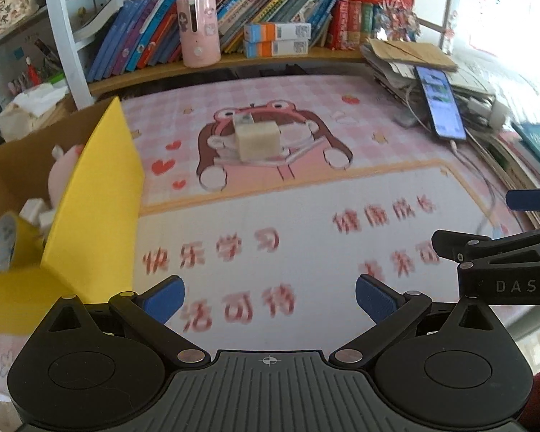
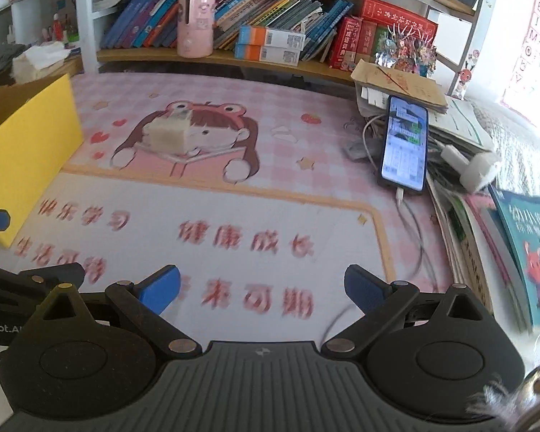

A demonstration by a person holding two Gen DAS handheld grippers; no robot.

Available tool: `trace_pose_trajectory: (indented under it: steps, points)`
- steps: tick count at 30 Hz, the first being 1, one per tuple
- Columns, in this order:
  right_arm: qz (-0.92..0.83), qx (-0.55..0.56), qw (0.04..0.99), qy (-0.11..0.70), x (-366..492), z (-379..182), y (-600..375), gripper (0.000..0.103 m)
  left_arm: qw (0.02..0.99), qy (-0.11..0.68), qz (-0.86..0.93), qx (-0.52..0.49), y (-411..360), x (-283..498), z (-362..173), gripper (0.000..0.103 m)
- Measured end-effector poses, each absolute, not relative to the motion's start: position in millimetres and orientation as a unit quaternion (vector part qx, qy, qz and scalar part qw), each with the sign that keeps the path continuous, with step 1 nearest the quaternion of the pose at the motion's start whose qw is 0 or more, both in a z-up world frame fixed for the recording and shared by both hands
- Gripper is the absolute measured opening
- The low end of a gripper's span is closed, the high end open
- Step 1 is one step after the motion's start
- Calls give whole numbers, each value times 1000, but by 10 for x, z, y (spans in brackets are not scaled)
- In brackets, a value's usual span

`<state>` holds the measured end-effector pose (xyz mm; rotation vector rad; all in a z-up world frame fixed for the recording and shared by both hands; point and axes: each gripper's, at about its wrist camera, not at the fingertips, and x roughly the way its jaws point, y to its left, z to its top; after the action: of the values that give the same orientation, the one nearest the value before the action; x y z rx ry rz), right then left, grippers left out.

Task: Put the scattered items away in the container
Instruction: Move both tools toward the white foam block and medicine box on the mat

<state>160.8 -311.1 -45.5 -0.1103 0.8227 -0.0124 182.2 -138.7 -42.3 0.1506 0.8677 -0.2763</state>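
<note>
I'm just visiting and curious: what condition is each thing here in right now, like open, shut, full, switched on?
Left gripper: open, holding nothing.
Right gripper: open, holding nothing.
Yellow cardboard box: open-topped, already holding a tape roll and a pink plush toy.
Beige block: loose on the desk mat, not yet boxed.
Phone: screen lit, cable plugged in.

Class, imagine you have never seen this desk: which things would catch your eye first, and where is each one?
Probably the bright yellow box at the left edge of the pink cartoon mat, with a tape roll and pink plush inside. Next, the lone pale block on the mat's cartoon figure, and the lit phone propped at the right.
</note>
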Motion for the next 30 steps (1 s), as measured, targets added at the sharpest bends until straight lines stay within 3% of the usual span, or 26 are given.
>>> trace_pose_trajectory:
  steps: [16,20,24,30]
  points:
    - [48,24,930,363,2712,-349,-3678,94,916,391,-62,70,-1825,2665,-342,102]
    - [71,32,933,351,3006,-342,-3671,83,921,373,-56,93,-1924,2894,-384,101]
    - [105,43,928,356,3289,-353,-3649,60,921,373,-52,99,-2018,3121,-455,99]
    - [141,33,920,364,3577,-396,-3622,56,920,380,-40,89,-2089,3440,-611,83]
